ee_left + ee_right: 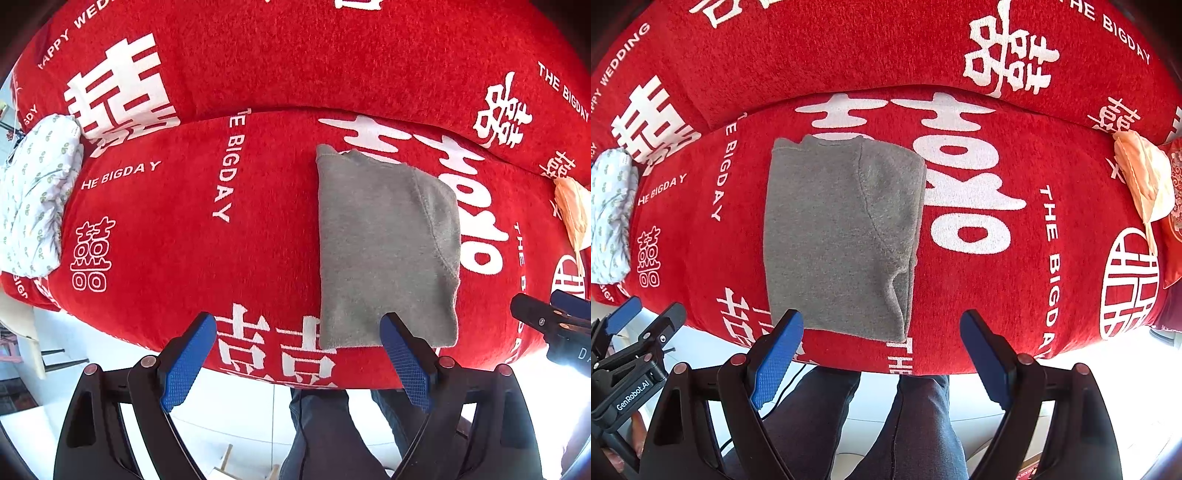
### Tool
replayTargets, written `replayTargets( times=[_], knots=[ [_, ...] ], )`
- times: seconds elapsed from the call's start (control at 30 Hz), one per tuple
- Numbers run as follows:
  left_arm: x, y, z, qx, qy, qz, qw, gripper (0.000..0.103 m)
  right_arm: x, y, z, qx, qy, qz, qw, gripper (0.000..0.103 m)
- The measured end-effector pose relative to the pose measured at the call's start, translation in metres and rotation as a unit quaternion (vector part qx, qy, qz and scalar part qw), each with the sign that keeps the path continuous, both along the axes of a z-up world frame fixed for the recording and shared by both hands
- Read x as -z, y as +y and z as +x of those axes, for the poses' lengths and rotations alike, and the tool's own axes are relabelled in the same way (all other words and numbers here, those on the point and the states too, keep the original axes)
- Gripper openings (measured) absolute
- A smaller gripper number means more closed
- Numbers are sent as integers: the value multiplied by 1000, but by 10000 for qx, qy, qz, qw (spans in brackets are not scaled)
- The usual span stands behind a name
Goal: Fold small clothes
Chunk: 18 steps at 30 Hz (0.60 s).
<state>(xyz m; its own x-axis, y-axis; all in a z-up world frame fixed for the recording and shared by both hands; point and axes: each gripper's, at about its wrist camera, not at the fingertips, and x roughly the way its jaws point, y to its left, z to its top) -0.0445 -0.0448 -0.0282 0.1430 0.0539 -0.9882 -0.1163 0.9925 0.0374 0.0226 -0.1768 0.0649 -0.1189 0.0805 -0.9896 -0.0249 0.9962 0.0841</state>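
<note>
A grey garment [384,251] lies folded into a tall rectangle on the red sofa cover [221,240], its near edge at the seat's front. It also shows in the right wrist view [838,236]. My left gripper [299,354] is open and empty, just in front of the garment's lower left corner. My right gripper [882,350] is open and empty, in front of the garment's lower right corner. Each gripper shows at the edge of the other's view: the right one [550,314], the left one [642,317].
A white floral-print cloth [33,199] lies at the sofa's left end. A peach cloth [1145,181] lies at the right end. The sofa backrest [295,55] rises behind the seat. The person's legs [886,424] and pale floor are below the seat edge.
</note>
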Motion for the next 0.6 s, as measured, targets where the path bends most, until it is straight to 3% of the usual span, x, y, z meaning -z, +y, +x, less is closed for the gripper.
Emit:
replayTargets(
  times=[0.6],
  knots=[
    [1,-1,-1,44,18,68,10000,91,1,0,-2,-16,11,-14,10000,89]
  ],
)
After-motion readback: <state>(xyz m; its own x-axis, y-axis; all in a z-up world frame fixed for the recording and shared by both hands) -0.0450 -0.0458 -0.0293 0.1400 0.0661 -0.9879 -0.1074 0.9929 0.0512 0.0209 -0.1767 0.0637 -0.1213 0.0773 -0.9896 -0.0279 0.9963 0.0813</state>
